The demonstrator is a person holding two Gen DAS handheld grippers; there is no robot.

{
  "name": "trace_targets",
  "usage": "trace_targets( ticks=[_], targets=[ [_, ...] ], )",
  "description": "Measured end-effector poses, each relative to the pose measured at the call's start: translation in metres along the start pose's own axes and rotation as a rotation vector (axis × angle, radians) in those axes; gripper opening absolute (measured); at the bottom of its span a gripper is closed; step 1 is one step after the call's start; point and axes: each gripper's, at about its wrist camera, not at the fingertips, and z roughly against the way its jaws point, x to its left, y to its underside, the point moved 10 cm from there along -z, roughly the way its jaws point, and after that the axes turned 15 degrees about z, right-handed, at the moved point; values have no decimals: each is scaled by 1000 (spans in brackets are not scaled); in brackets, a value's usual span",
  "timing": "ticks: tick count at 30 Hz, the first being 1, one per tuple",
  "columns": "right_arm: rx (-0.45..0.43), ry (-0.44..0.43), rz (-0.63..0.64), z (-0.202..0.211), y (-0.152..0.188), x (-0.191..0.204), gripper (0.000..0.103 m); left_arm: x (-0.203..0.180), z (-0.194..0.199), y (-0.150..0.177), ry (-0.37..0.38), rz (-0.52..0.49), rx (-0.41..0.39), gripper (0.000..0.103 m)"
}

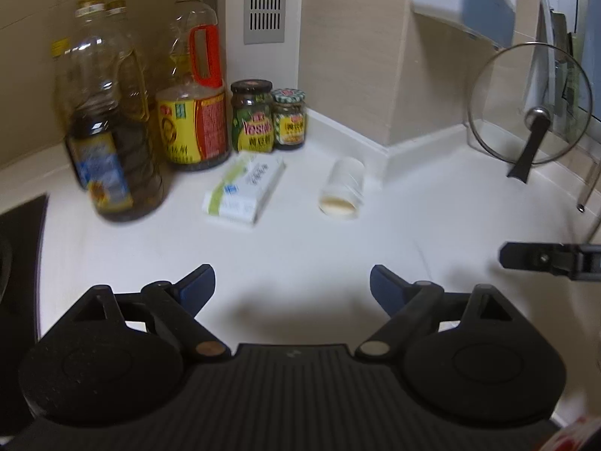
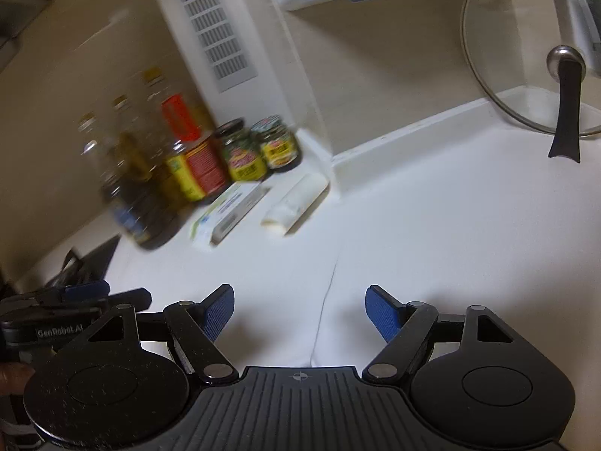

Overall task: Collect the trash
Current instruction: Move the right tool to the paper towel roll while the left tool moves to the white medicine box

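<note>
A flat white and green carton lies on the white counter in front of the jars. A small white bottle lies on its side to the carton's right, near the wall base. Both also show in the right wrist view: the carton and the bottle. My left gripper is open and empty, hovering over bare counter short of both items. My right gripper is open and empty, further back and to the right. Its finger shows at the right edge of the left wrist view.
Oil bottles and a yellow-labelled bottle stand at the back left, with two jars beside them. A glass pot lid leans on a rack at the right. A black stovetop lies at the left edge.
</note>
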Motion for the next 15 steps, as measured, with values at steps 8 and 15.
trace_targets(
  ticks=[8, 15],
  targets=[
    [23, 129, -90, -62, -36, 1, 77, 30, -90, -59, 31, -113, 3, 94],
    [53, 211, -100, -109, -50, 1, 77, 36, -159, -73, 49, -131, 40, 94]
  ],
)
